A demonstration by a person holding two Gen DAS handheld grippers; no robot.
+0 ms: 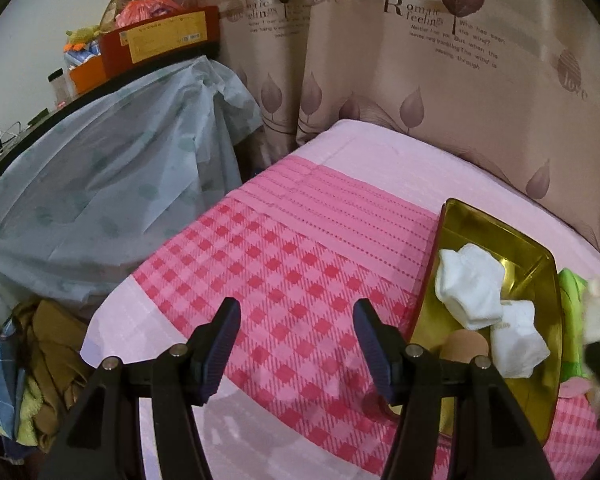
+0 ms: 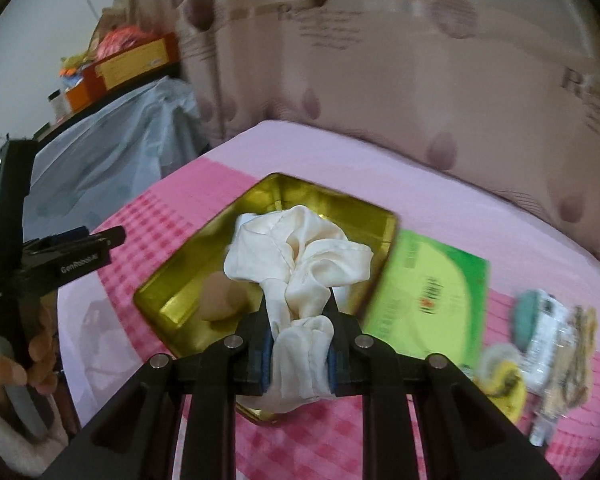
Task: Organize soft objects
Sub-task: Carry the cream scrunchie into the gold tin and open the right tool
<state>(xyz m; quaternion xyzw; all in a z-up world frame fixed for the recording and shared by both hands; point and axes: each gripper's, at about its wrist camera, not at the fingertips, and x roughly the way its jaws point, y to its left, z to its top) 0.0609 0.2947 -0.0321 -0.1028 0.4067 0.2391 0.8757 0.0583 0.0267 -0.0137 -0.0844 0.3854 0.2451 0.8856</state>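
Left gripper [image 1: 296, 344]: jaws are held wide apart over the pink checked bedspread [image 1: 284, 264], with nothing between them.
Gold tin [image 2: 172, 292]: set on the bedspread, two white cloths [image 1: 472, 284] and a tan round object [image 2: 220, 296] lying inside.
Right gripper [image 2: 300, 344]: jaws are clamped on a cream cloth [image 2: 300, 256], bunched above the tin.
Green lid [image 2: 432, 296]: laid just beside the tin.

A bed with a pink sheet [image 1: 380, 152] and a pink-and-red checked cover [image 1: 284, 280] fills the middle. Behind it, from 11 to 2 o'clock, hangs a beige curtain [image 1: 380, 72] printed with mauve leaves and lettering. At 9 o'clock a pale blue plastic sheet [image 1: 112, 184] drapes a piece of furniture; boxes [image 1: 160, 38] sit on top at 10 o'clock, against a white wall [image 1: 32, 40]. Light is dim and even.
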